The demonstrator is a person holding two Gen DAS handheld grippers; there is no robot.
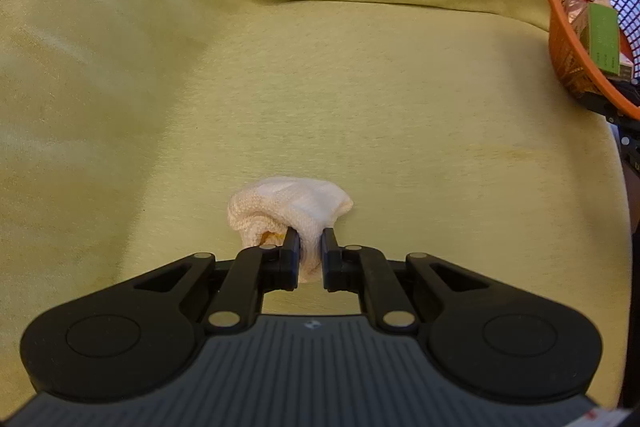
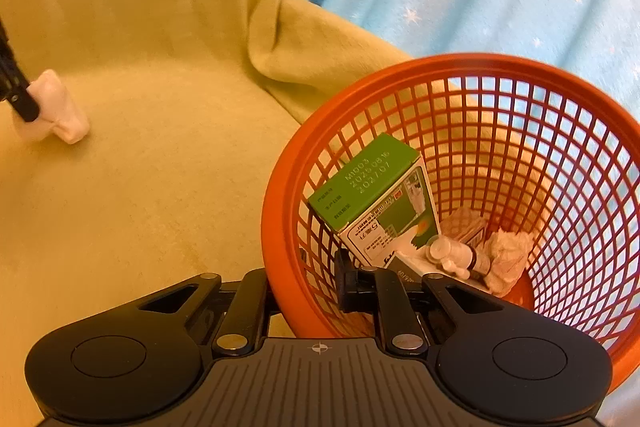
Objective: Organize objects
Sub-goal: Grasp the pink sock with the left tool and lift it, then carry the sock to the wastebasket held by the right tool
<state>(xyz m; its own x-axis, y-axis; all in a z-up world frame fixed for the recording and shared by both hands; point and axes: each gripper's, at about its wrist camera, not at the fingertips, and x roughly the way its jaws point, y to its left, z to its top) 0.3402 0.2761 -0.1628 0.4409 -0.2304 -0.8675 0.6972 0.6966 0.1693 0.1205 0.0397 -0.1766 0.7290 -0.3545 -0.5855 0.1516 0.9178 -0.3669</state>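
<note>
Left tongs [image 1: 311, 251] pinch a soft, crumpled white gauze wad [image 1: 288, 205].
Right tongs [image 2: 308, 281] clamp the orange mesh basket [image 2: 560, 131] rim, angled down over plush yellow blanket [image 1: 360, 99].

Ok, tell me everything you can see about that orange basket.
The orange basket is round, of plastic lattice with a solid rim and walls that narrow toward the base. It sits tipped on the yellow-green blanket, its mouth facing the right wrist camera. Inside lie a green box, a small white bottle, a crumpled tissue and more packaging I cannot make out. The right gripper clamps its near wall, one finger inside and one outside.
</note>
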